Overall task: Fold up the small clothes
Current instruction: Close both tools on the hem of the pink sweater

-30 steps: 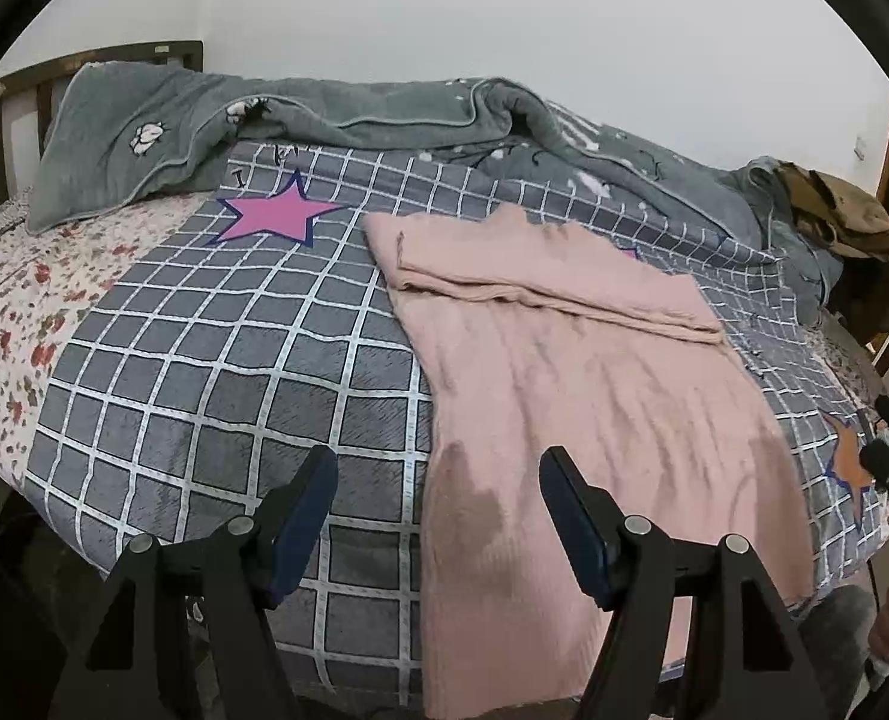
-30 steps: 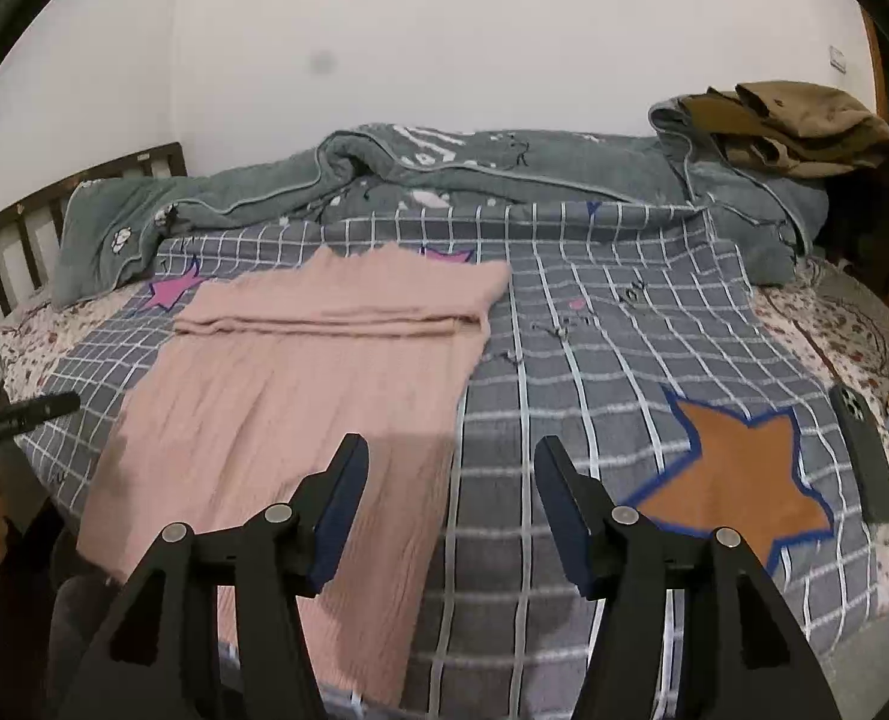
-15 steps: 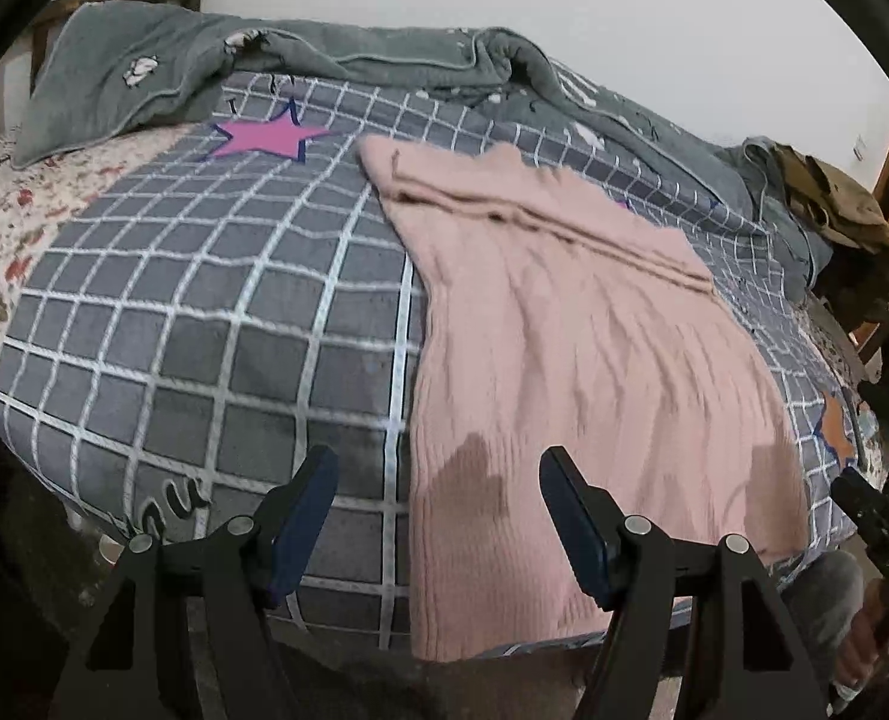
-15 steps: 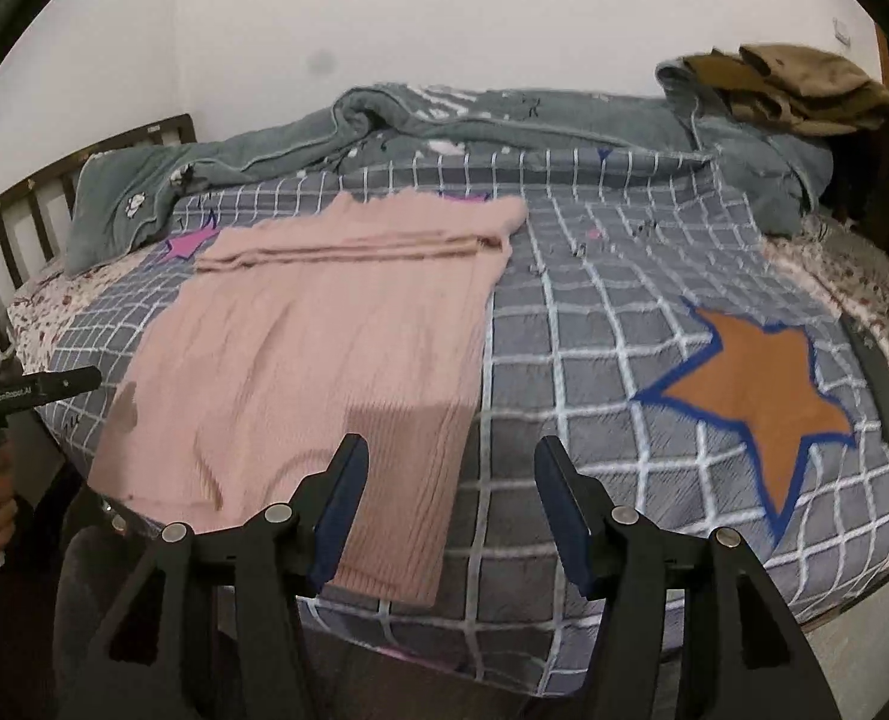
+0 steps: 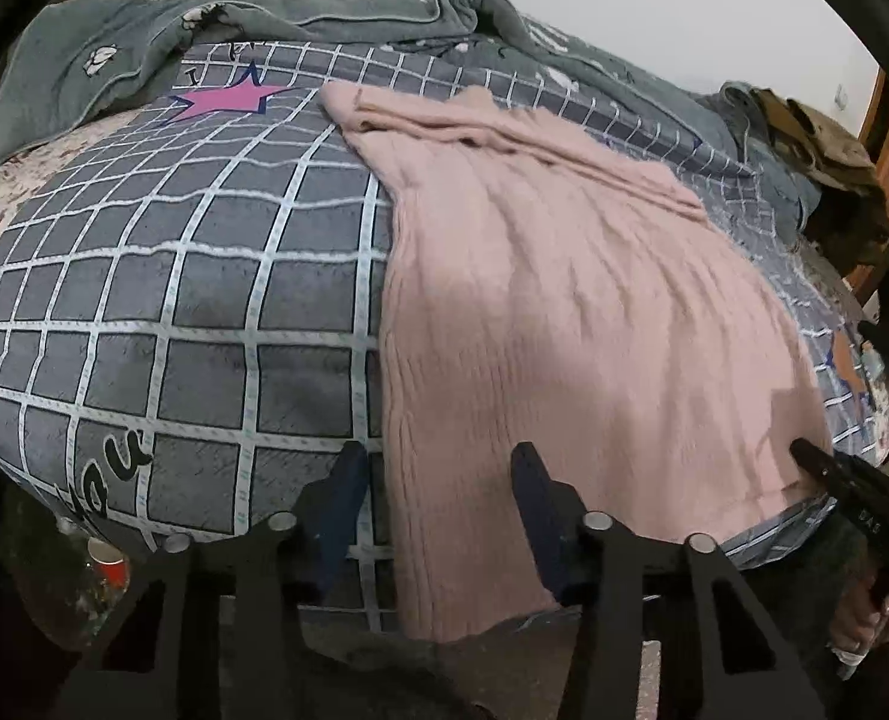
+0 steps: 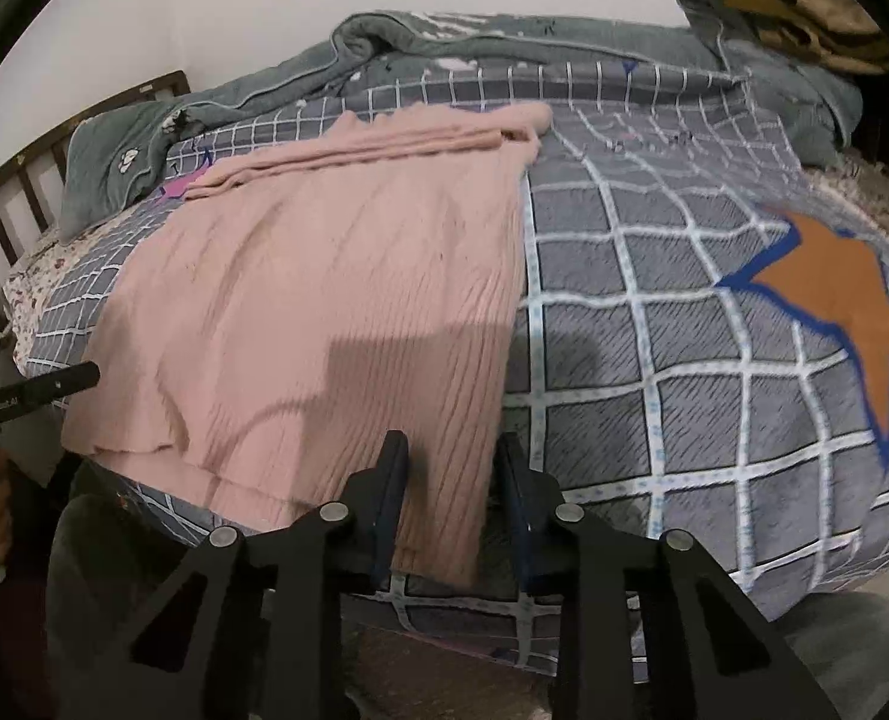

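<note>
Pink sweater lies flat on the checked quilt, long axis running six to twelve, folded end far. Both my grippers have dropped to its near hem: left gripper wide, right gripper narrowed astride the corner, not gripping yet.

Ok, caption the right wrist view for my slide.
Open right tool straddling the near corner of a pink knit garment on the checked bedspread.

The garment lies on the quilt, its near hem overhanging the bed edge, blanket behind.
</note>
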